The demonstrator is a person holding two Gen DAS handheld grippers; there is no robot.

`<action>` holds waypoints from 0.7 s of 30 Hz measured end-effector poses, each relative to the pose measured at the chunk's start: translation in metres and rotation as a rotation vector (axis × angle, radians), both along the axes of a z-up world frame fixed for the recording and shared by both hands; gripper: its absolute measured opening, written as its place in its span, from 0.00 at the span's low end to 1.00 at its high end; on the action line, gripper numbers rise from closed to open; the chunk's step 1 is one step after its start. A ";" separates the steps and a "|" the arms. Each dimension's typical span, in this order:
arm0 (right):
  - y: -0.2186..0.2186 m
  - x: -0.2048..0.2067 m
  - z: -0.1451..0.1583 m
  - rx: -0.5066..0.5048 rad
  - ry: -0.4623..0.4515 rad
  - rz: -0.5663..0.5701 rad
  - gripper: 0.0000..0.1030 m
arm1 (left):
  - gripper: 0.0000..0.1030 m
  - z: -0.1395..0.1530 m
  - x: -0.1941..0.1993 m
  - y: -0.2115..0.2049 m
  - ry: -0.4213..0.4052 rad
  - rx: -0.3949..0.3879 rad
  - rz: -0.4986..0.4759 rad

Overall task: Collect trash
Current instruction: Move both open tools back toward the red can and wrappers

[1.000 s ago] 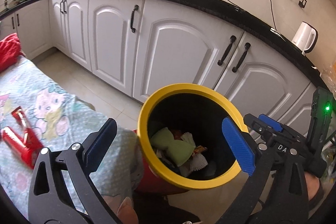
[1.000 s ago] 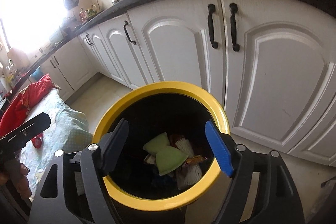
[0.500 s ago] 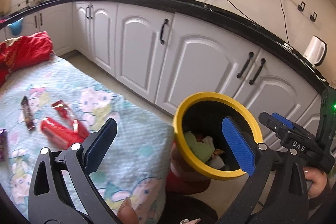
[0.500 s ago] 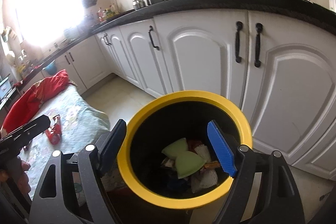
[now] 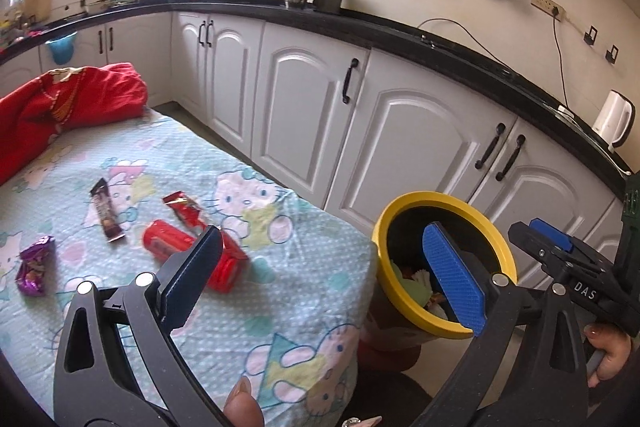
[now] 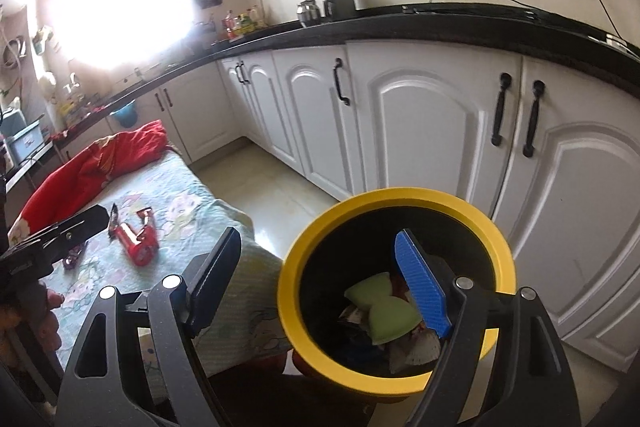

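Note:
A yellow-rimmed black bin [image 5: 404,205] [image 6: 384,195] stands beside the table and holds green pieces [image 6: 384,311] and other trash. On the patterned tablecloth [image 5: 280,291] lie a crushed red can [image 5: 172,241] [image 6: 138,243], a red wrapper [image 5: 184,205], a brown bar wrapper [image 5: 106,211] and a purple wrapper [image 5: 34,265]. My left gripper [image 5: 320,279] is open and empty, above the table's near edge. My right gripper [image 6: 316,287] is open and empty, over the bin's left rim.
White cabinets [image 5: 308,111] under a black counter [image 5: 440,43] run behind the bin. A red cloth [image 5: 60,103] lies at the table's far end. A white kettle [image 5: 614,119] stands on the counter at right. Tiled floor [image 6: 280,199] lies between table and cabinets.
Both grippers have pulled back and swung left from over the bin. The table with its wrappers and can has come into view. Both stay open.

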State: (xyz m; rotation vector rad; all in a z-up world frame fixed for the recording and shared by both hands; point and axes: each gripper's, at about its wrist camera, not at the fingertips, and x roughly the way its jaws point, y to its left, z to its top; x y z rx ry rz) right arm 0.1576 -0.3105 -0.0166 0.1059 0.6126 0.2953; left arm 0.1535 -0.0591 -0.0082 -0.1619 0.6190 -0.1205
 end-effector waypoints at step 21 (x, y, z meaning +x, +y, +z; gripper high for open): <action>0.069 -0.020 0.007 -0.037 -0.025 0.159 0.75 | 0.89 0.006 -0.025 0.053 -0.030 0.014 0.104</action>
